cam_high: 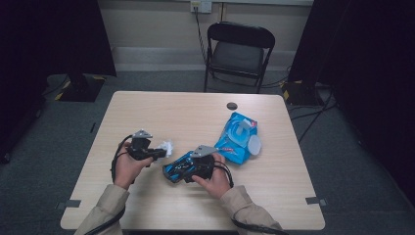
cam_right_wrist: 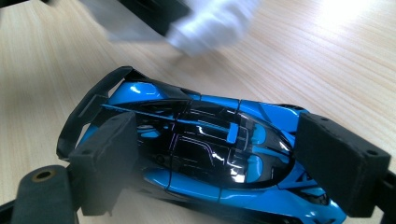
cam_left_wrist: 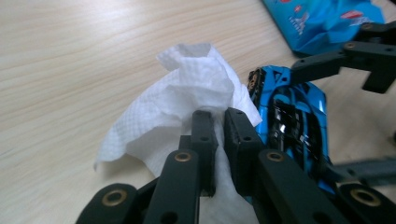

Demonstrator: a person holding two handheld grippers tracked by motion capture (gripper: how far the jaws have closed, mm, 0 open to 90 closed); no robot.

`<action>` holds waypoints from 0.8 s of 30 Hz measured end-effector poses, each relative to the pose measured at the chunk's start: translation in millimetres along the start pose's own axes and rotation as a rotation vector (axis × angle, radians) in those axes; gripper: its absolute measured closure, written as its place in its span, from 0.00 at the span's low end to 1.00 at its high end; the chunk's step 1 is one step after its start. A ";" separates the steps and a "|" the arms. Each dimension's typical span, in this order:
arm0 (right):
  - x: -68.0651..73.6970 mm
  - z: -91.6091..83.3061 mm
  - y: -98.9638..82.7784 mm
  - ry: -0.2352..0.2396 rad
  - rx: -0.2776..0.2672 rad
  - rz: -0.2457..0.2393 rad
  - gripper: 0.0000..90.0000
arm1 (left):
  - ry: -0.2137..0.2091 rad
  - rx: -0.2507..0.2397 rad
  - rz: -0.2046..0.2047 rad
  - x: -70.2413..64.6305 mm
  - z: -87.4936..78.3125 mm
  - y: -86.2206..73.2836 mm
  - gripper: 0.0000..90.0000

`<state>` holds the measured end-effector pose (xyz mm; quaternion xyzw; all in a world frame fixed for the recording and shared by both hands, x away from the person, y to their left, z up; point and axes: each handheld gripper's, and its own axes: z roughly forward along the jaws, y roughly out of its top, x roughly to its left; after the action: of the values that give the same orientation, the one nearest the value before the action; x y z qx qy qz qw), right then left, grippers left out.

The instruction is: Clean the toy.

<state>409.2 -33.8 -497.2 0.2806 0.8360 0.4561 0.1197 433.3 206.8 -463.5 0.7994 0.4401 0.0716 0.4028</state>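
Car: toy car (cam_right_wrist: pixel 205 154), glossy blue and black, low and wedge-shaped with a rear wing, on the pale wood-grain table (cam_high: pixel 147 117) under the right gripper (cam_high: pixel 193 169)
Right gripper: jaws spread wide across the car, one pad at each end, apparently pinning it; contact at the far pad is hard to judge
Left gripper: left gripper (cam_left_wrist: pixel 219 135) has its jaws nearly together, pinching a white wipe (cam_left_wrist: pixel 187 102) just beside the car's tail
Wipe: thin, dimpled, crumpled into soft folds, limp
Pack: blue wipe pack (cam_high: pixel 240 137), crinkly film with its flap open, beyond the car
Risk, grip: slick paint under the hard pads may let the car skid or twist once rubbing starts
Risk, wipe: only a small fold is pinched, so it could pull free or snag on the wing
Risk, jaws: bare jaw tips may scratch the gloss
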 end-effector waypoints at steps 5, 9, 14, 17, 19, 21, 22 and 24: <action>-1.6 -0.1 -0.6 0.009 -0.003 -0.003 0.15 | -0.002 0.056 0.016 -1.3 21.9 0.2 0.82; -2.6 0.0 -0.4 0.015 -0.003 -0.007 0.15 | 0.016 0.028 0.029 -3.3 21.3 1.0 0.68; -3.0 0.0 -0.4 0.018 -0.003 -0.008 0.15 | 0.064 -0.045 0.017 1.3 14.7 10.9 0.55; -3.0 -0.1 -1.4 0.018 -0.010 -0.006 0.15 | 0.057 -0.031 0.012 4.1 21.5 12.7 0.55; -2.7 0.0 -1.4 0.017 -0.010 -0.006 0.15 | 0.062 -0.010 0.018 4.4 28.3 10.8 0.57; -2.7 0.0 -1.4 0.018 -0.011 -0.007 0.15 | 0.051 0.002 -0.006 4.2 35.9 7.2 0.61; -2.7 0.0 -1.3 0.018 -0.010 -0.007 0.15 | 0.037 0.023 -0.005 3.4 39.0 5.6 0.61; -2.9 0.1 -1.1 0.019 -0.009 -0.008 0.15 | 0.038 0.039 -0.005 1.7 42.3 4.1 0.67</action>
<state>411.2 -35.9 -498.3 0.2725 0.8362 0.4619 0.1150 456.9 182.4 -489.2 0.8046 0.4509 0.0772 0.3787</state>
